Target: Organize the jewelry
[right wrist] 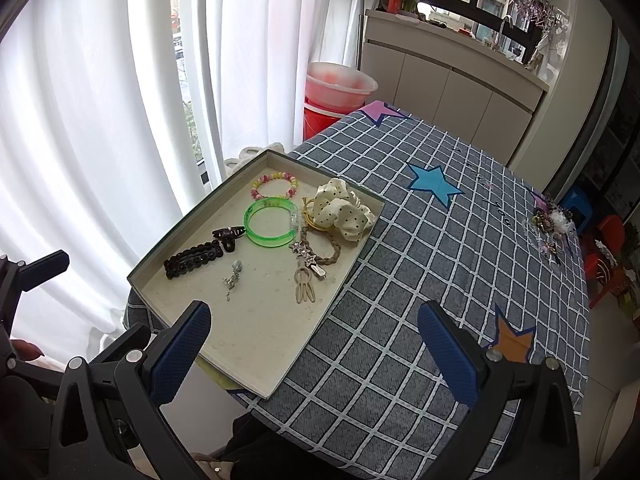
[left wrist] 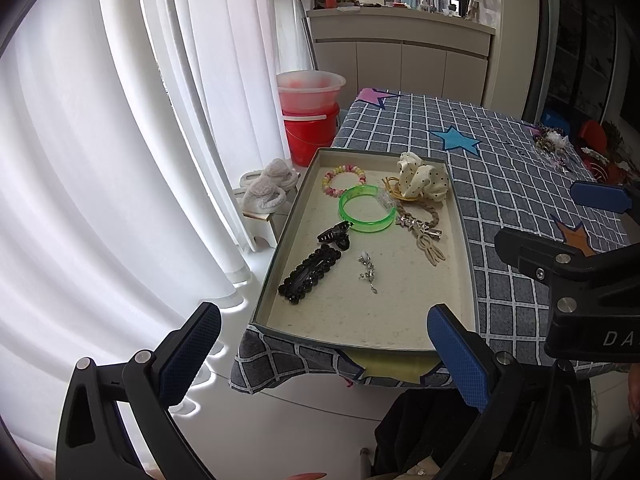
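The table [right wrist: 420,280] carries a grey grid-pattern cloth printed with coloured stars. A shallow tray [right wrist: 224,344] sits at its near corner beside white curtains [right wrist: 100,120]; it holds a green bangle [right wrist: 269,222], a beaded bracelet [right wrist: 274,186], a polka-dot scrunchie [right wrist: 344,210] and a black barrette [right wrist: 193,259]. Red buckets [left wrist: 310,120] and a cabinet stand behind. The left gripper [left wrist: 324,354] and right gripper [right wrist: 314,350] both have fingers spread apart, holding nothing.

The tablecloth [right wrist: 400,320] is grey-blue with white squares and blue, orange and pink stars. In the pale cream tray [right wrist: 256,344] lie a bright green bangle [right wrist: 269,222], a pink and yellow bead bracelet [right wrist: 275,185], a cream scrunchie [right wrist: 344,210] with black dots and a sparkly black clip [right wrist: 193,259]. The bucket [left wrist: 310,136] is red and the curtain [left wrist: 120,140] is white
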Action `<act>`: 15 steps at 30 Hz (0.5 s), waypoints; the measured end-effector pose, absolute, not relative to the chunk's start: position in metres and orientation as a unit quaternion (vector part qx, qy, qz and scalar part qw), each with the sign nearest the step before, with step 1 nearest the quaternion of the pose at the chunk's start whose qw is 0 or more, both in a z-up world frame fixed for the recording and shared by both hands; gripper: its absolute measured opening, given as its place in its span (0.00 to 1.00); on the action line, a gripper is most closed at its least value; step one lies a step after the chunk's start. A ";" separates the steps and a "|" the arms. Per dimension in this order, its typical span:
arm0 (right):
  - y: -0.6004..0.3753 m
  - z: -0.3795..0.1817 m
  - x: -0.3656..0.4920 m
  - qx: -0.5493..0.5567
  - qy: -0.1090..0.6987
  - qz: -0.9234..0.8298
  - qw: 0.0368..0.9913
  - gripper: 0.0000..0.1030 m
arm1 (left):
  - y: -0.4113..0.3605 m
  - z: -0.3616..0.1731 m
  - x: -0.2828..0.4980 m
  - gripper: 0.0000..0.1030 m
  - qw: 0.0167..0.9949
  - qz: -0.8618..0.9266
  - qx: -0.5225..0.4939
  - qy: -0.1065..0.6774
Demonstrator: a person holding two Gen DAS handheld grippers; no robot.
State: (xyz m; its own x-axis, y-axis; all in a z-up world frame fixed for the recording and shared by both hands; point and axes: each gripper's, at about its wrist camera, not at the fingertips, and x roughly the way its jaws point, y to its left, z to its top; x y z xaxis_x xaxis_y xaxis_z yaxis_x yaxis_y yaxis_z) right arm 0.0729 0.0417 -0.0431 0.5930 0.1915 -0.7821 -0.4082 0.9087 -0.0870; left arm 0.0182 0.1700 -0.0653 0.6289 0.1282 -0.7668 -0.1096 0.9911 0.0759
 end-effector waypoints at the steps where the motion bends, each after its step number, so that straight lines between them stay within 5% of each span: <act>1: 0.042 -0.043 0.073 -0.129 0.418 0.170 0.883 1.00 | 0.170 -0.066 0.018 1.00 0.902 0.066 0.011 0.426; 15: 0.040 -0.043 0.073 -0.130 0.418 0.171 0.883 1.00 | 0.169 -0.066 0.018 1.00 0.902 0.065 0.012 0.426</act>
State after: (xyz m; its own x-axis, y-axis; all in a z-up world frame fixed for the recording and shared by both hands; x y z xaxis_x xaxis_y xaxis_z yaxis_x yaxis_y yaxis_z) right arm 0.0731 0.0403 -0.0429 0.5928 0.1931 -0.7819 -0.4108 0.9075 -0.0873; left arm 0.0182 0.1690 -0.0663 0.6287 0.1278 -0.7671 -0.1067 0.9913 0.0777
